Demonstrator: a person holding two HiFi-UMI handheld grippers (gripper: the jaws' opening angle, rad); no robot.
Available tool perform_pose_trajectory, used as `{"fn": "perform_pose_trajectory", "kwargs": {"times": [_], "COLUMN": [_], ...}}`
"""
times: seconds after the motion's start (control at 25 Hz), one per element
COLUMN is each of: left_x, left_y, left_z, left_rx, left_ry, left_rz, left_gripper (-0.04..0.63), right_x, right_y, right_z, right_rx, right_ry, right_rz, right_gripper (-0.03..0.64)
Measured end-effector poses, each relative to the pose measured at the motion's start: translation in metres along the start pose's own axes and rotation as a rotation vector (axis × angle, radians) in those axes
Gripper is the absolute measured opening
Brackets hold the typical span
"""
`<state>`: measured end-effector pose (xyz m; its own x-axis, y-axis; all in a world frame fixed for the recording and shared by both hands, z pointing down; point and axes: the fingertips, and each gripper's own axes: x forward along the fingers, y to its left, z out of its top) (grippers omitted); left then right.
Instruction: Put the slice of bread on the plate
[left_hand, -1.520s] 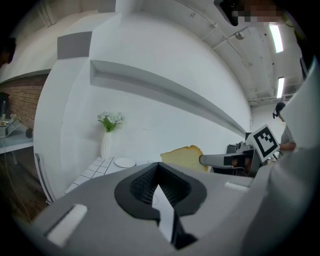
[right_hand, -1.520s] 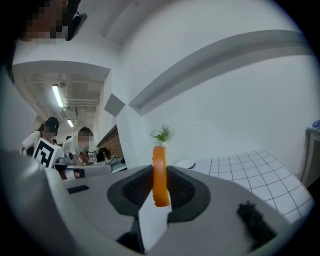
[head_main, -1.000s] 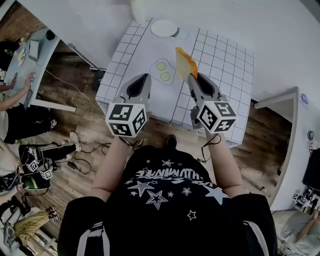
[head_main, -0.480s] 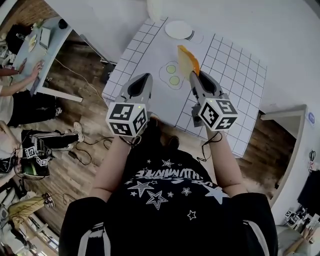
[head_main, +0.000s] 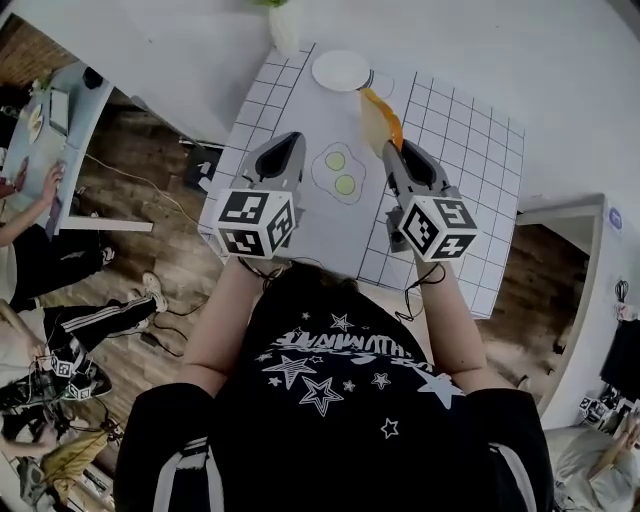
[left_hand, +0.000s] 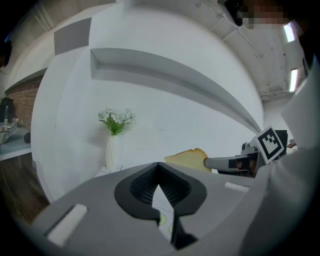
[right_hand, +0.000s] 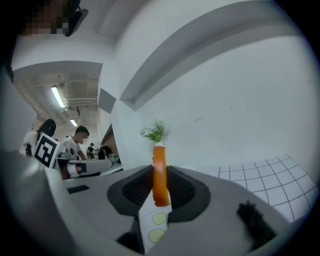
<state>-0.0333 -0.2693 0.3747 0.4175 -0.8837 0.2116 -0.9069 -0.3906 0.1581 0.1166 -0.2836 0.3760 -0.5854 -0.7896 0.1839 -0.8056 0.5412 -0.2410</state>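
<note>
My right gripper (head_main: 392, 148) is shut on the slice of bread (head_main: 379, 118), a pale slice with an orange crust, held on edge above the white gridded table (head_main: 455, 140). In the right gripper view the bread (right_hand: 159, 172) stands edge-on between the jaws. The white plate (head_main: 340, 70) lies at the table's far end, just beyond and left of the slice. My left gripper (head_main: 285, 143) hovers at the table's left side with its jaw tips together and nothing between them. The left gripper view shows the bread (left_hand: 187, 160) and the right gripper (left_hand: 225, 162) off to the right.
A flat fried-egg picture (head_main: 340, 172) lies on the table between the grippers. A white vase with green flowers (left_hand: 112, 145) stands at the far left corner by the wall. A small round thing (head_main: 381, 84) sits right of the plate. People sit at a desk (head_main: 50, 110) far left.
Both grippers have moved forward over the table. The bread is now closer to the plate, its far edge near the plate's right rim.
</note>
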Motion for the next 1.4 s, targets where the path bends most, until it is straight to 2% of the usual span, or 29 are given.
{"fn": "perform_pose_trajectory", "kwargs": {"times": [0.4, 0.68, 0.92, 1.24, 1.4], "left_x": [0.058, 0.090, 0.108, 0.125, 0.129], "left_y": [0.071, 0.109, 0.128, 0.144, 0.152], "left_z": [0.031, 0.026, 0.013, 0.001, -0.004], "left_rx": [0.030, 0.001, -0.020, -0.040, -0.045], "left_ry": [-0.009, 0.031, 0.071, 0.095, 0.101], "left_rz": [-0.028, -0.049, -0.070, -0.075, -0.071], "left_gripper": [0.009, 0.009, 0.009, 0.009, 0.009], "right_x": [0.059, 0.116, 0.159, 0.214, 0.236], "right_y": [-0.030, -0.042, -0.058, -0.070, -0.075], "right_z": [0.012, 0.008, 0.006, -0.012, -0.025], "right_rx": [-0.012, -0.066, -0.215, -0.489, -0.722], "right_ry": [0.021, 0.072, 0.143, 0.244, 0.318], "right_rz": [-0.110, -0.155, -0.200, -0.224, -0.231], "right_gripper": [0.087, 0.087, 0.087, 0.087, 0.087]}}
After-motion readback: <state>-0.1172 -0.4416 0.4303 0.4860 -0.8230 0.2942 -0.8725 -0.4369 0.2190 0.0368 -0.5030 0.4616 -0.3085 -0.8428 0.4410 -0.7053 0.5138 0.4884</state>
